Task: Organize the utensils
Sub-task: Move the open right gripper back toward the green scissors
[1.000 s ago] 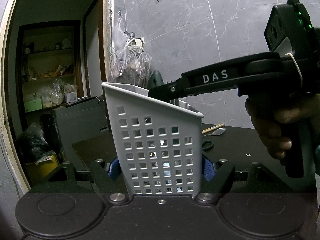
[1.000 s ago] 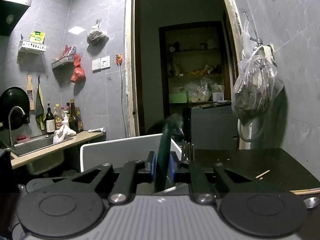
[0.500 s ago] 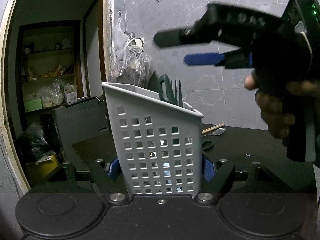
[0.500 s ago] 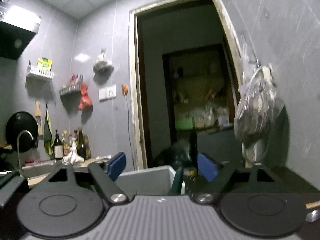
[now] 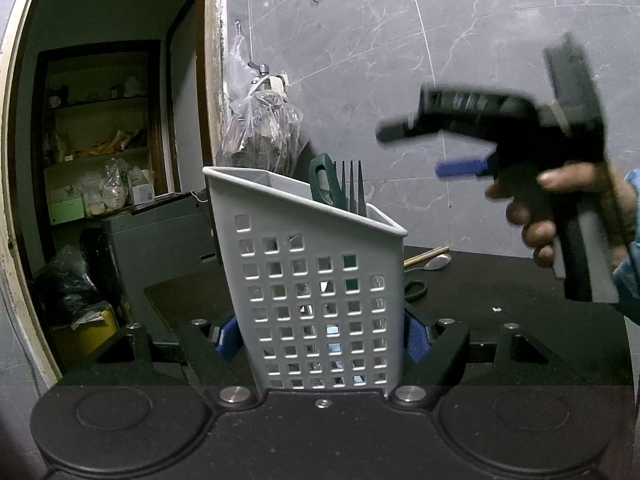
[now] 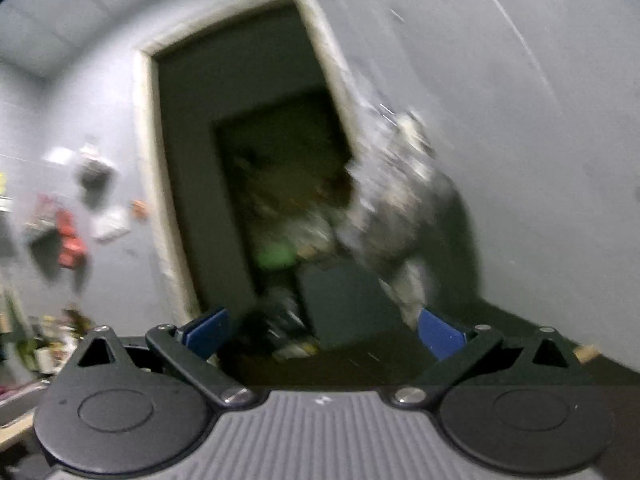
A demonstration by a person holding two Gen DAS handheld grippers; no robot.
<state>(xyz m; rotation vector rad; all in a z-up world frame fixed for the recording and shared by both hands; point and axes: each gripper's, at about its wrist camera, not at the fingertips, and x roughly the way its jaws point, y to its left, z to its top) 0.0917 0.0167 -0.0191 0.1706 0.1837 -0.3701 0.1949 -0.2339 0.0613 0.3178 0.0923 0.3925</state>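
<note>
Left gripper (image 5: 320, 334) fingers clamped on grey perforated caddy (image 5: 316, 280), upright on dark surface (image 5: 500, 280). Green-handled utensil (image 5: 322, 182) and fork (image 5: 352, 188) stand inside. Spoon (image 5: 438, 262) lies behind. Right gripper (image 6: 322, 330) blurred, raised beside caddy, fingers apart, nothing between.

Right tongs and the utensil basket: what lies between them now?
Nothing: in the left wrist view only bare grey wall shows between the open right tongs and the fork tines rising from the white utensil basket.
</note>
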